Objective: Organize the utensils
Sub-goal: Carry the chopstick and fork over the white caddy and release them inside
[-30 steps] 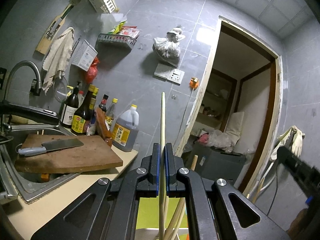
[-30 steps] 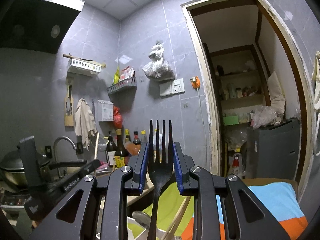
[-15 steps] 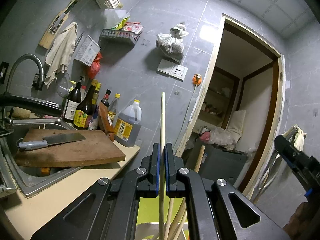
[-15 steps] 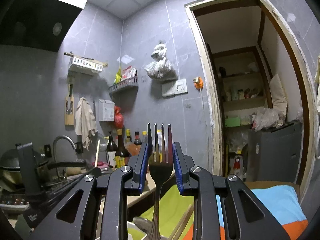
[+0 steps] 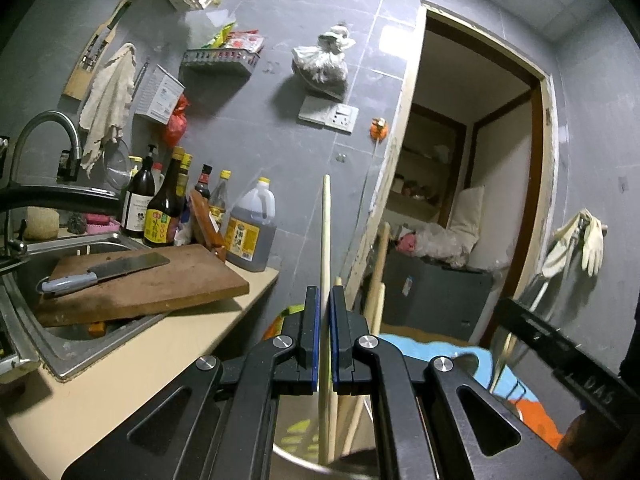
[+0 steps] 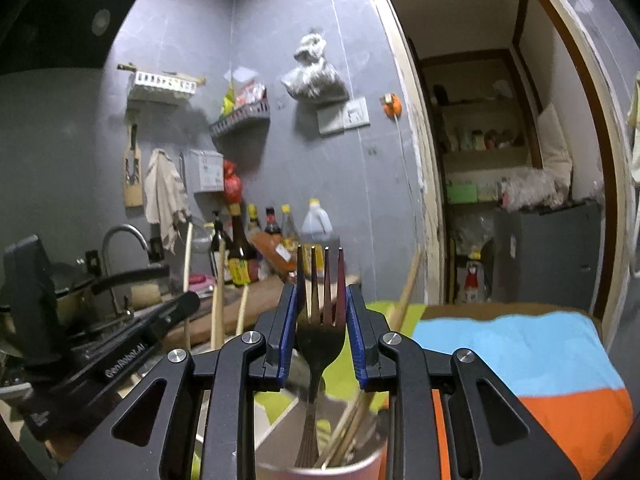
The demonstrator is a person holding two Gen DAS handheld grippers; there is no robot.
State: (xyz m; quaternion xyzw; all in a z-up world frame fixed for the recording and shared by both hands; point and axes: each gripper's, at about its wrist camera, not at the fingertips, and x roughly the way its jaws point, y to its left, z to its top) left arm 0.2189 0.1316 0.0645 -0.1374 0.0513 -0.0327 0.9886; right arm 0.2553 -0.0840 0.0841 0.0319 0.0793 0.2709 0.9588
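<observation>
My left gripper (image 5: pixel 325 300) is shut on a pale wooden chopstick (image 5: pixel 325 232) that stands upright, its lower end inside a metal cup (image 5: pixel 304 460) below the fingers. Other chopsticks (image 5: pixel 376 300) lean in that cup. My right gripper (image 6: pixel 321 300) is shut on a dark metal fork (image 6: pixel 320 320), tines up, its handle going down into a pink cup (image 6: pixel 320 470) with several chopsticks (image 6: pixel 344 436). The left gripper's body (image 6: pixel 120 356) shows at the left of the right wrist view.
A sink (image 5: pixel 72 340) with a wooden cutting board (image 5: pixel 140 284) and a cleaver (image 5: pixel 104 272) lies to the left. Sauce bottles (image 5: pixel 248 232) stand by the grey wall. A blue, green and orange cloth (image 6: pixel 520 356) covers the surface beneath. A doorway (image 5: pixel 460 200) opens on the right.
Both grippers have moved down with their utensils. The chopstick's and the fork's lower ends now sit inside the cups, which have come into view.
</observation>
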